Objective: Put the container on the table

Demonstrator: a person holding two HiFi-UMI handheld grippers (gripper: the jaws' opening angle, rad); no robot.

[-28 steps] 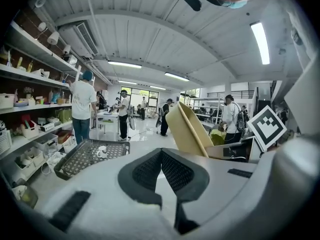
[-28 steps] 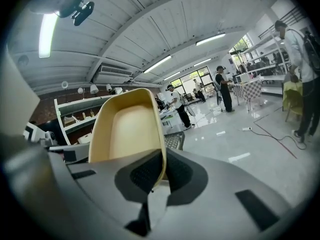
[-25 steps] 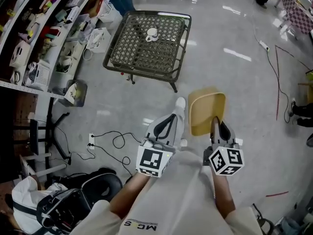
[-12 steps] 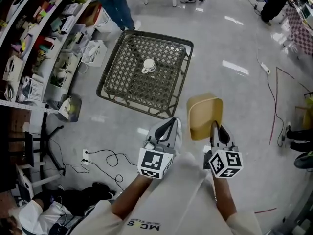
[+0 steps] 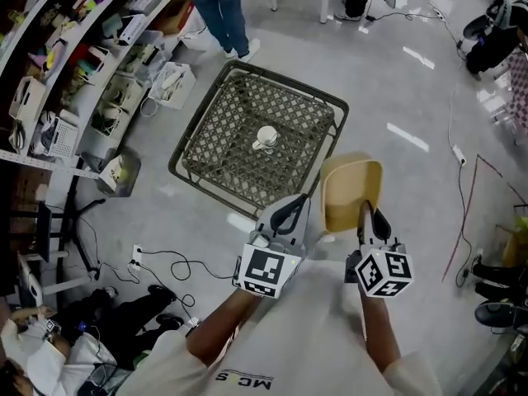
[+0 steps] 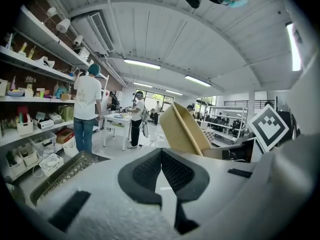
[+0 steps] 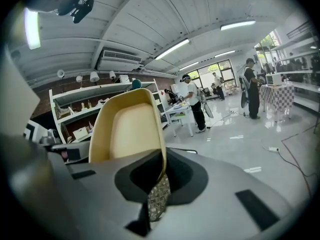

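Along your far left, shelves (image 5: 78, 68) crowded with boxes and baskets run up the edge of the head view, and black cables (image 5: 177, 264) loop over the glossy floor below them. Past the shelves, a person in jeans (image 5: 223, 11) stands near the far corner of the dark lattice-topped surface (image 5: 235, 139). A small white cup (image 5: 266, 137) sits alone near the middle of that lattice.

Next comes your left claw (image 5: 299, 200), held low in front of you with its tip showing at the near edge of the surface. Its own view shows the claw (image 6: 161, 152) closed, the dark pads meeting at the tip with nothing between them. Its marker cube (image 5: 266, 272) faces up at you.

To the right of that, the tan container (image 5: 351, 190) is off the surface. It hangs in the air over the floor, and in the head view it shows just beside the surface's near right edge, its hollow side turned up toward you. From the left gripper view the container (image 6: 182, 129) appears edge-on and tilted.

Your right claw (image 5: 369, 213) carries it. The right gripper view shows the claw (image 7: 161, 176) clamped on the near rim of the container (image 7: 131, 129), the thin wall pinched between the pads while the rest rises ahead of them. The right marker cube (image 5: 384, 272) sits behind, above your wrist.
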